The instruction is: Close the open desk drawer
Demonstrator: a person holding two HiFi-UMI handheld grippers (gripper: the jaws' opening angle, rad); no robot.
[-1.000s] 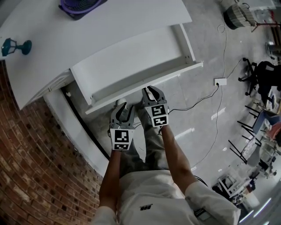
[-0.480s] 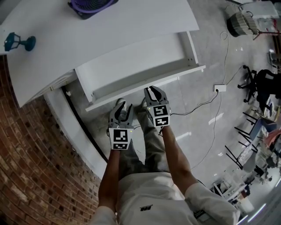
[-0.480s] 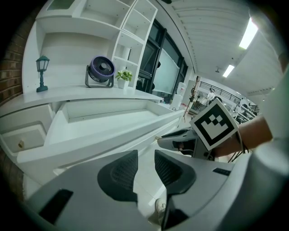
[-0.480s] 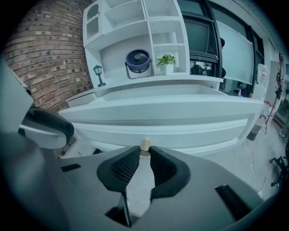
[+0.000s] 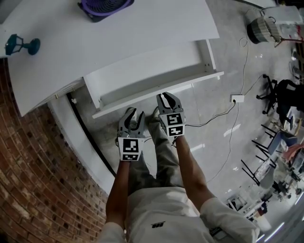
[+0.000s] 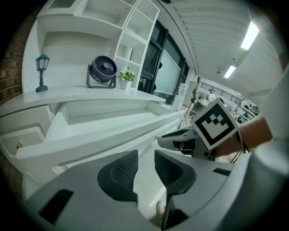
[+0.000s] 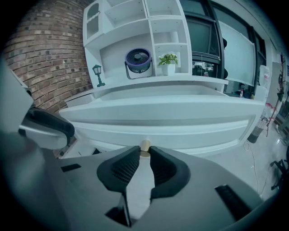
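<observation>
The white desk [image 5: 95,42] has a wide white drawer [image 5: 152,71] pulled out toward me, its inside bare. In the right gripper view a small brass knob [image 7: 145,145] sticks out of the drawer front [image 7: 180,122]. My right gripper [image 7: 144,155] is shut on that knob, its tips against the front panel [image 5: 165,96]. My left gripper [image 5: 131,114] hangs just below the drawer front, left of the right one. Its jaws [image 6: 145,167] stand a narrow gap apart with nothing between them.
A purple fan [image 5: 105,5] and a teal lamp figurine [image 5: 19,46] stand on the desk. A brick wall [image 5: 33,180] runs along the left. A wall socket with cable [image 5: 236,98] and office chairs [image 5: 280,90] are on the floor to the right. My legs are under the drawer.
The drawer sticks out a little less from under the desk top than a second ago. The right gripper stayed on the knob and moved with it; the left gripper kept its place.
</observation>
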